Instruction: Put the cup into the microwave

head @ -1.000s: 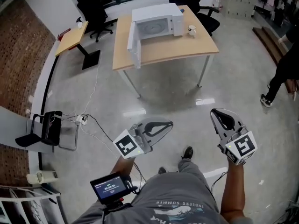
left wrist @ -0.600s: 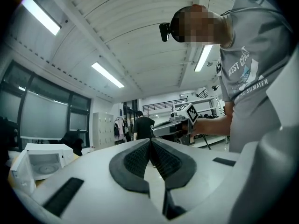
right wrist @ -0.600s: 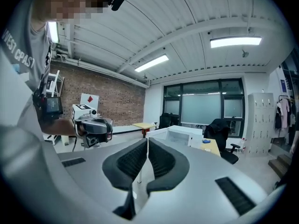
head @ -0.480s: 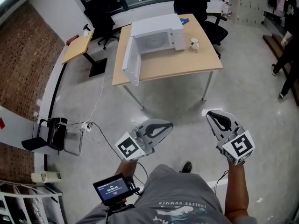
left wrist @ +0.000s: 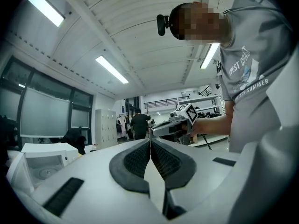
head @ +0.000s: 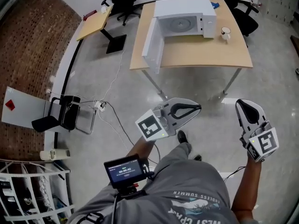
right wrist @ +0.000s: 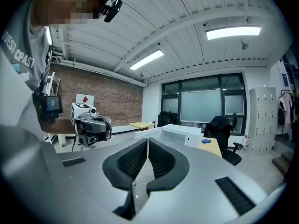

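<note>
The cup [head: 225, 33] is seen upright on the table [head: 196, 57], just beside the right side of the microwave [head: 184, 13] and near the table's right end. The microwave's door [head: 153, 48] is swung open to the left, and the cavity is laid bare.

Both grippers are held out over the floor [head: 117, 78], close to the person's body and well apart from the table. The left gripper [head: 196, 108] is pointed to the right in the head view. The right gripper [head: 243, 104] is pointed up the picture, toward the table. The cup lies well ahead of both, beyond the table's near edge. It is set closer to the line of the right gripper, a little to the left of that gripper's tip, and well off to the right of the left gripper's tip.

In the left gripper view the ribbed pads are seen pressed together, with nothing between them. The same is shown in the right gripper view: the pads are closed on each other and nothing is held.

In the left gripper view the microwave is seen at the far left. In the right gripper view it is seen just past the jaw tips, its door open. The cup cannot be made out in either gripper view.
</note>
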A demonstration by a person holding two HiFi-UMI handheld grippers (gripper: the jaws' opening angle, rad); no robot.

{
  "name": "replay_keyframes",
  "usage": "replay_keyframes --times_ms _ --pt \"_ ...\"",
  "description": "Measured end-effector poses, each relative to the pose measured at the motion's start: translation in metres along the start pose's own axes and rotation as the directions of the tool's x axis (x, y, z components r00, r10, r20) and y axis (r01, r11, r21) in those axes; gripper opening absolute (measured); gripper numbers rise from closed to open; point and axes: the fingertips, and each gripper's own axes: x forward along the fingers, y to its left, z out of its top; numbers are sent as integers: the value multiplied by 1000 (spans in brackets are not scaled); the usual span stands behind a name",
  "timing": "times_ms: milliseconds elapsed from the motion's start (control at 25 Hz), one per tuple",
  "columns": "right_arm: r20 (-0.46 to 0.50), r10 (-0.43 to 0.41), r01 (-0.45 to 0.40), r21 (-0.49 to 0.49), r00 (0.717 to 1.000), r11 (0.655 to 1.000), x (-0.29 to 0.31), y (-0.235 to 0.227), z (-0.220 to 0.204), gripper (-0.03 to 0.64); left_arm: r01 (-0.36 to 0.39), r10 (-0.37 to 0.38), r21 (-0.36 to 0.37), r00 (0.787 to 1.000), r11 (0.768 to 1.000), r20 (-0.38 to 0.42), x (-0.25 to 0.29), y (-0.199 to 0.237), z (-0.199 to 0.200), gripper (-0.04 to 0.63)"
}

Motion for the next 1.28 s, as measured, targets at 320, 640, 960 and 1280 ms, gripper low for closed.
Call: replay_keyframes --times_ms 320,640,960,1280 --pt "-17 -67 67 -12 998 998 105 -64 0 20 43 -43 6 997 999 68 4 125 -6 26" --pt "-32 -94 93 -18 995 995 184 -106 8 20 40 -39 -12 999 999 25 -11 200 -25 26" --pt "-63 -101 101 3 993 995 248 -164 -8 20 -3 3 -23 1000 1000 3 -17 254 -42 26" --pt "-147 -138 149 65 979 987 318 -286 -71 20 -67 63 -78 997 995 -54 13 320 -62 26"
